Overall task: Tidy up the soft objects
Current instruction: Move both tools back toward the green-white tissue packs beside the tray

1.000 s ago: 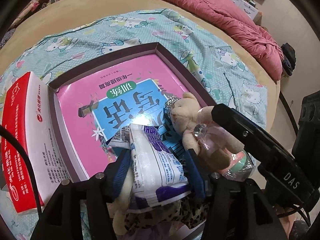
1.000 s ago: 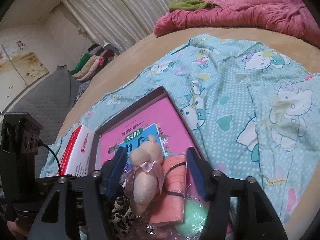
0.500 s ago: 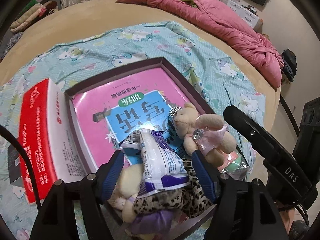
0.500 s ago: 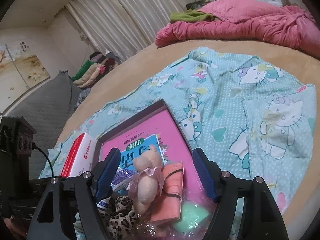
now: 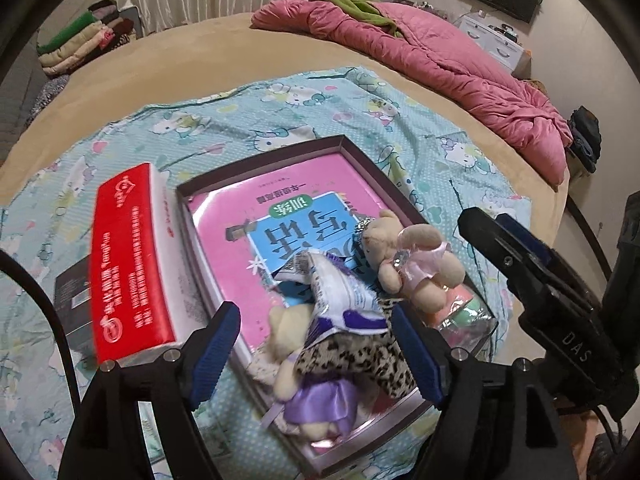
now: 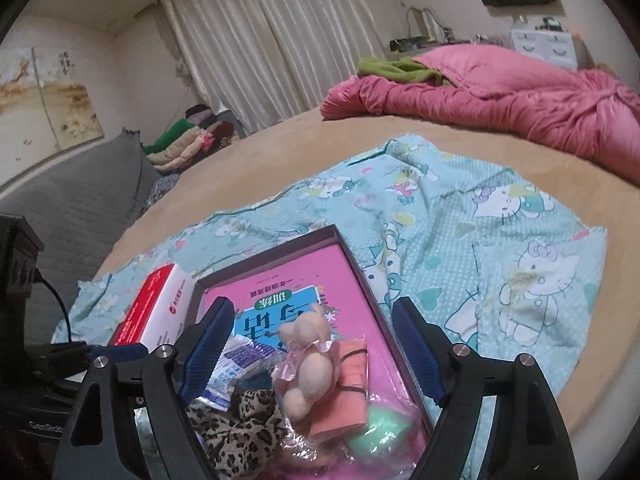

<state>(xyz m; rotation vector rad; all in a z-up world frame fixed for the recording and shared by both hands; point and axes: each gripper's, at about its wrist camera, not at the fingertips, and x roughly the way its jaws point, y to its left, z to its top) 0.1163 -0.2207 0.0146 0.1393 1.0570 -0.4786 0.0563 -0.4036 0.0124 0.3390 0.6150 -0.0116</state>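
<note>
Left tongs (image 5: 316,354) spread wide, just been opening, gripping nothing; white packet (image 5: 340,296) and leopard cloth (image 5: 360,356) lie loose between the blue pads. Right tongs (image 6: 312,350) also wide, just been opening, nothing gripped; pink-dress bear (image 6: 308,360) below the gap, lying on orange cloth (image 6: 348,392). All soft items piled at near end of tray (image 5: 360,156), atop pink book (image 5: 256,216), with purple-dress bear (image 5: 316,396) and green ball (image 6: 376,432). Red box (image 5: 128,264) just beside tray on blue sheet (image 5: 280,100) on bed.
</note>
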